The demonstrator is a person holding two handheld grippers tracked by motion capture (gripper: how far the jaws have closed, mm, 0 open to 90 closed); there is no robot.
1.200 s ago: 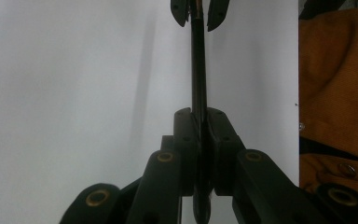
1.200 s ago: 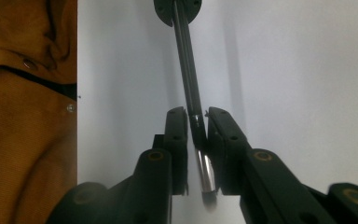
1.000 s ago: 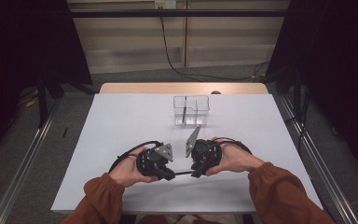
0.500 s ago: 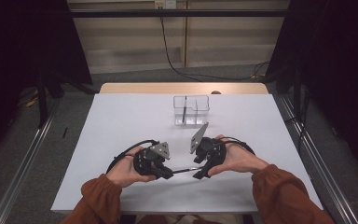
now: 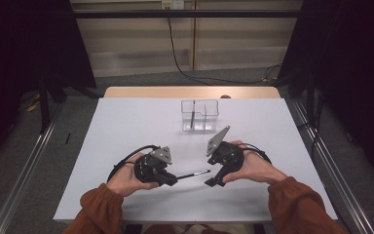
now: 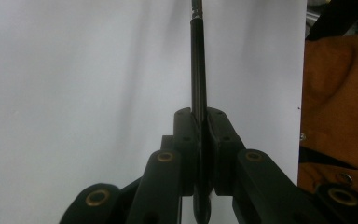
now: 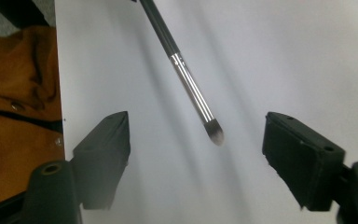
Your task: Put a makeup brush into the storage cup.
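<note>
High view: my left tool [image 5: 171,179] clamps the light, stiff brush [image 5: 193,174] by its handle—bristles at three o'clock—between my right tool's [image 5: 213,175] just-widened jaws.

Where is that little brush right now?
In the high view the brush hangs over the table's near middle, clamped in the left gripper, tip toward the open right gripper.

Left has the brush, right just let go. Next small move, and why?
Probably carry the brush toward the clear holder. The left gripper is shut on its handle; the right gripper's jaws have just been opening, and the bristle tip hangs free between them, untouched. The holder already has one brush standing in it.
</note>
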